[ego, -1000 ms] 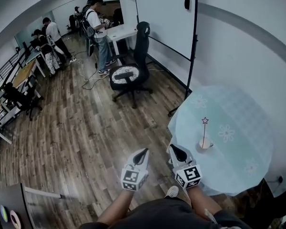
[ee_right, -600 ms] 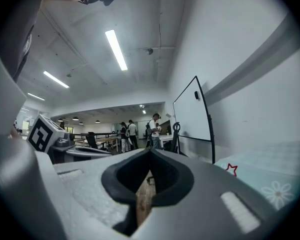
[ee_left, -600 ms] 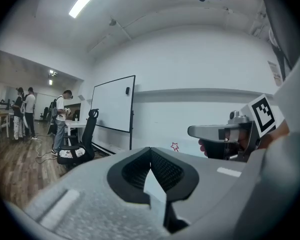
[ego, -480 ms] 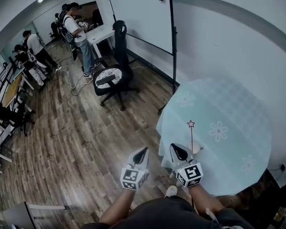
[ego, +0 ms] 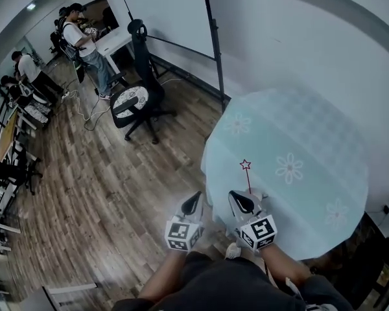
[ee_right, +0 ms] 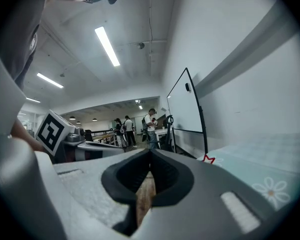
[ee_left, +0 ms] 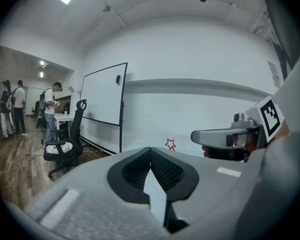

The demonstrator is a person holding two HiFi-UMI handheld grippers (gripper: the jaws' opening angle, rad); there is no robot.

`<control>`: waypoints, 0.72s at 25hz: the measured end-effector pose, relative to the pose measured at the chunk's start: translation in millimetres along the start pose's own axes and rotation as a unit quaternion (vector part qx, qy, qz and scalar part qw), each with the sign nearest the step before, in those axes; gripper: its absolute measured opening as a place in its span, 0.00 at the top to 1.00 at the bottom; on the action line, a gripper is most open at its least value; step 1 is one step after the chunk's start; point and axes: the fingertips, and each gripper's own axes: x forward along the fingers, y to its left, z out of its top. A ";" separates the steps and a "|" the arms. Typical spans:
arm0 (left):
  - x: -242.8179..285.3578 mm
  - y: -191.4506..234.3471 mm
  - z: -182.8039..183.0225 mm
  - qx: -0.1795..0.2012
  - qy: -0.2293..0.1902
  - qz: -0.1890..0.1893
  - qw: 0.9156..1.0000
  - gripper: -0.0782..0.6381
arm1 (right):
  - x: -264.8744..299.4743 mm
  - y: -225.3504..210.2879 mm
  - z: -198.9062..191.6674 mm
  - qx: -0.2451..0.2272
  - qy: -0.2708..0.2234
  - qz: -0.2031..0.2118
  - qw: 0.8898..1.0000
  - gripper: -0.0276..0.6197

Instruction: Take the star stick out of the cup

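A thin stick topped with a red outlined star [ego: 245,164] stands upright near the left edge of the round pale-blue table [ego: 311,135]. Its cup is almost wholly hidden behind my right gripper [ego: 241,201], which hovers shut just in front of the stick's foot. My left gripper [ego: 194,201] is shut too, off the table's edge over the wooden floor, left of the right one. The star [ee_left: 170,144] shows ahead and slightly right in the left gripper view. In the right gripper view the star [ee_right: 208,158] peeks just right of the jaws. Neither gripper holds anything.
A black office chair [ego: 139,99] stands on the wooden floor to the far left. A whiteboard on a black stand [ego: 212,50] rises behind the table, beside the wall. Several people [ego: 84,37] stand at desks far back left. The tablecloth has white flower prints [ego: 290,168].
The view has swung so the table lies closer. My right gripper has closed in on the cup and now covers it; the star stick still stands upright.
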 end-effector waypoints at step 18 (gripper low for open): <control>47.7 20.1 -14.3 -0.019 0.024 -0.060 0.998 0.88 | 9.8 -46.8 -49.7 0.014 0.051 -0.117 0.992 0.95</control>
